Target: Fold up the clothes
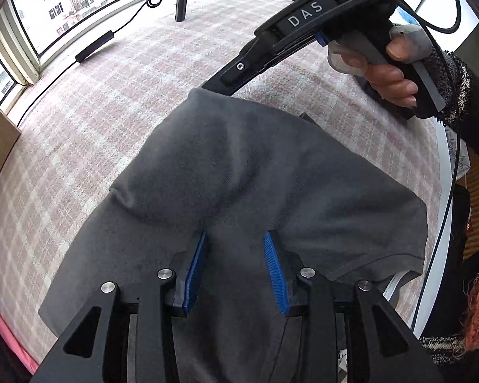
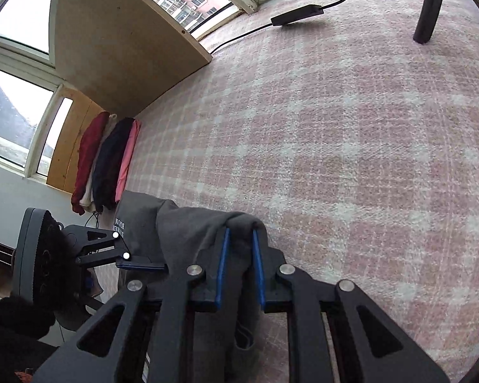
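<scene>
A grey T-shirt (image 1: 239, 166) lies crumpled on the pink plaid cover (image 1: 111, 111). In the left wrist view my left gripper (image 1: 234, 236) points down onto its near part, its blue pads (image 1: 196, 271) apart with cloth lying between and under them. My right gripper (image 1: 207, 87), held by a hand (image 1: 389, 73), meets the shirt's far edge. In the right wrist view the right gripper (image 2: 241, 233) is shut on a bunched fold of the shirt (image 2: 191, 226), which drapes over its tips. The left gripper (image 2: 143, 263) shows side-on at the shirt's left edge.
Folded clothes (image 2: 105, 162) in red, white, dark and pink are stacked by a wooden board (image 2: 121, 41) near the windows. A black power adapter (image 2: 297, 14) with its cable and a dark tripod leg (image 2: 428, 9) rest on the cover farther off. The cover's white edge (image 1: 444, 191) runs on the right.
</scene>
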